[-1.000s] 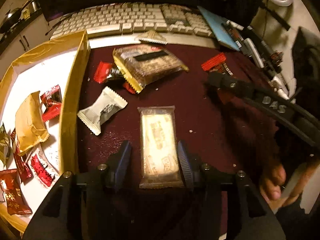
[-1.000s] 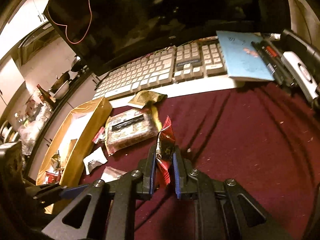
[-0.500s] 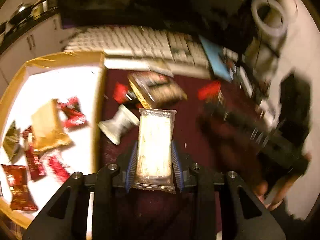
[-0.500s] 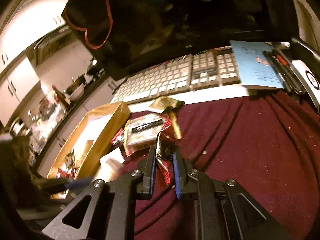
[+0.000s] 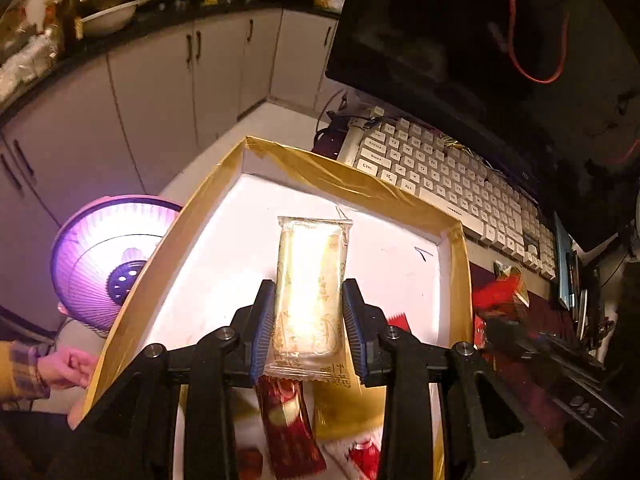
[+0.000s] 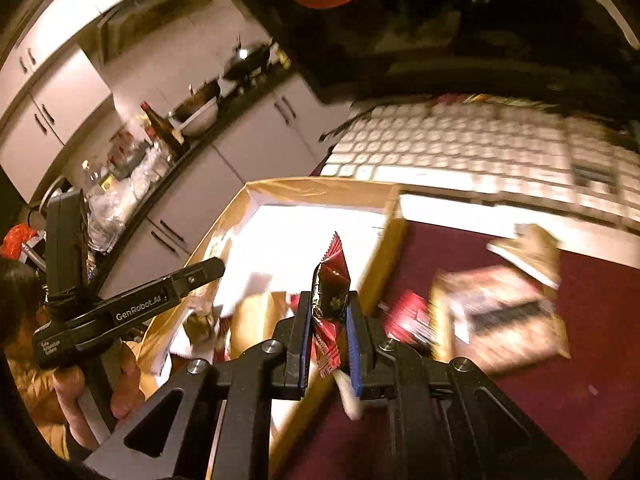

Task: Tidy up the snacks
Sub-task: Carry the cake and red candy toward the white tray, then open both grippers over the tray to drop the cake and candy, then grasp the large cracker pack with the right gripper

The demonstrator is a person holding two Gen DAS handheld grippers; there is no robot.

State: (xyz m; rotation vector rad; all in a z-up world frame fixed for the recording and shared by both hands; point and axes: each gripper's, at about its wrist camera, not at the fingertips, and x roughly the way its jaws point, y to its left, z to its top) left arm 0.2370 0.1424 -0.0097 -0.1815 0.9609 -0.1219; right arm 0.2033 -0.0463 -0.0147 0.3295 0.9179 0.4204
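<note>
Both claws are black plastic frames with triangular cut-outs, round silver screws at the pivots, and ribbed blue pads lining the fingers. At nine o'clock in the right wrist view, the left claw carries white "GenRobot.AI" lettering along its arm. The person's sleeve is yellow-toned plaid.

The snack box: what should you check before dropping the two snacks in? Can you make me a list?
1. Left hand-held gripper clamps the clear-wrapped pale snack bar: ok.
2. Bar hangs over the gold-rimmed box: ok.
3. Bare white floor beneath the bar: ok.
4. Right hand-held gripper pinches the red candy wrapper: ok.
5. Candy fully past the box wall: cannot tell, picture blurred.
6. Grippers clear of each other: ok.
</note>
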